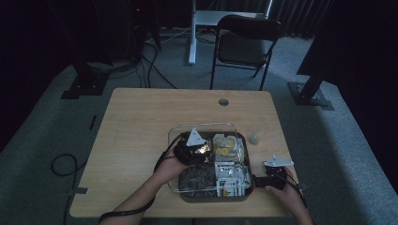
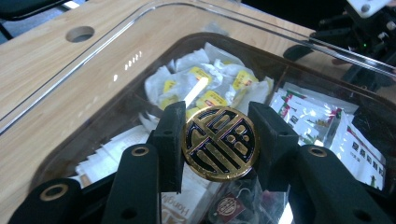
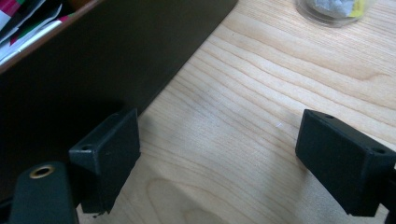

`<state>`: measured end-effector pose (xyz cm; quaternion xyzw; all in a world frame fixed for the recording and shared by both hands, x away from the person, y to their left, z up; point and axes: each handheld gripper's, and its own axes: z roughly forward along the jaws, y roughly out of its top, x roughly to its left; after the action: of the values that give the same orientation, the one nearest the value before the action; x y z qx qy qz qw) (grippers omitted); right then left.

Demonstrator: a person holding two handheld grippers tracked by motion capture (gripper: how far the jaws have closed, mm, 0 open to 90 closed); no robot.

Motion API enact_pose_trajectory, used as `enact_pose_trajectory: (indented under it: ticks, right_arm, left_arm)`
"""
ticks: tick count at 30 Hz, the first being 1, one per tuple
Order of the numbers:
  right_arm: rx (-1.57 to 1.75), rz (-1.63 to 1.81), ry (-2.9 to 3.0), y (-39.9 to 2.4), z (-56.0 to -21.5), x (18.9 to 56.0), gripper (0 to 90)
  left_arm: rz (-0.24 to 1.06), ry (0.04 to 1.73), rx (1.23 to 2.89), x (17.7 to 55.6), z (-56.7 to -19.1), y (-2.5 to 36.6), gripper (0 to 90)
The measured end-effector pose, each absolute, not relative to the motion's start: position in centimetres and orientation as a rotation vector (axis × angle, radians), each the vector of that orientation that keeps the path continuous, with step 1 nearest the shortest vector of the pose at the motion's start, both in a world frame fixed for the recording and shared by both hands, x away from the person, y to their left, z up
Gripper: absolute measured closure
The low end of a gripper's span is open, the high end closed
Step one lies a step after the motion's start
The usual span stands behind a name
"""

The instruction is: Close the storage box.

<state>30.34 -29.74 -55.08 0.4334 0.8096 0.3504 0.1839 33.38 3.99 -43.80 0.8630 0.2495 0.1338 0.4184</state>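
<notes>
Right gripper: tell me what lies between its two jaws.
Bare wooden table, in the right gripper view; the right gripper stands open beside the dark box.

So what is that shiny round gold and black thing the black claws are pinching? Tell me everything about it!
The round gold and black disc looks like a foil-wrapped or metal token, glossy, with a gold rim and raised gold bars and dots forming a pattern on a black face. It stands upright on edge, face toward the camera, clamped on both sides by the left gripper. Only the two black jaw pads touch it. It hangs above the dark compartment box, over packets and white wrapped sachets. In the high view it glints by the box's left part.
</notes>
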Motion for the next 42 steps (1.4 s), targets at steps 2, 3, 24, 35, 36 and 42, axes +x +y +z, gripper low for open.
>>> enact_pose_trajectory:
  ticks: [2,3,24,35,36,42]
  right_arm:
    - [1.222,0.988,2.283,-29.7,-55.1,30.3,13.1]
    - [1.222,0.988,2.283,-29.7,-55.1,30.3,13.1]
    - [1.222,0.988,2.283,-29.7,-55.1,30.3,13.1]
    - [1.220,0.988,2.282,-29.8,-55.1,30.4,13.1]
    - [1.220,0.988,2.282,-29.8,-55.1,30.4,13.1]
    - [1.223,0.988,2.283,-29.7,-55.1,30.3,13.1]
  left_arm:
    - [0.326,0.617,2.169,33.4,-44.0,3.7,59.2]
    - [0.326,0.617,2.169,33.4,-44.0,3.7,59.2]
    - [0.287,0.598,2.218,33.8,-46.8,0.8,59.2]
    - [0.302,0.604,2.228,34.0,-47.3,0.3,59.2]
    - [0.306,0.604,2.235,34.0,-47.3,0.2,59.2]
    - [0.295,0.612,2.246,33.8,-47.7,-0.1,59.1]
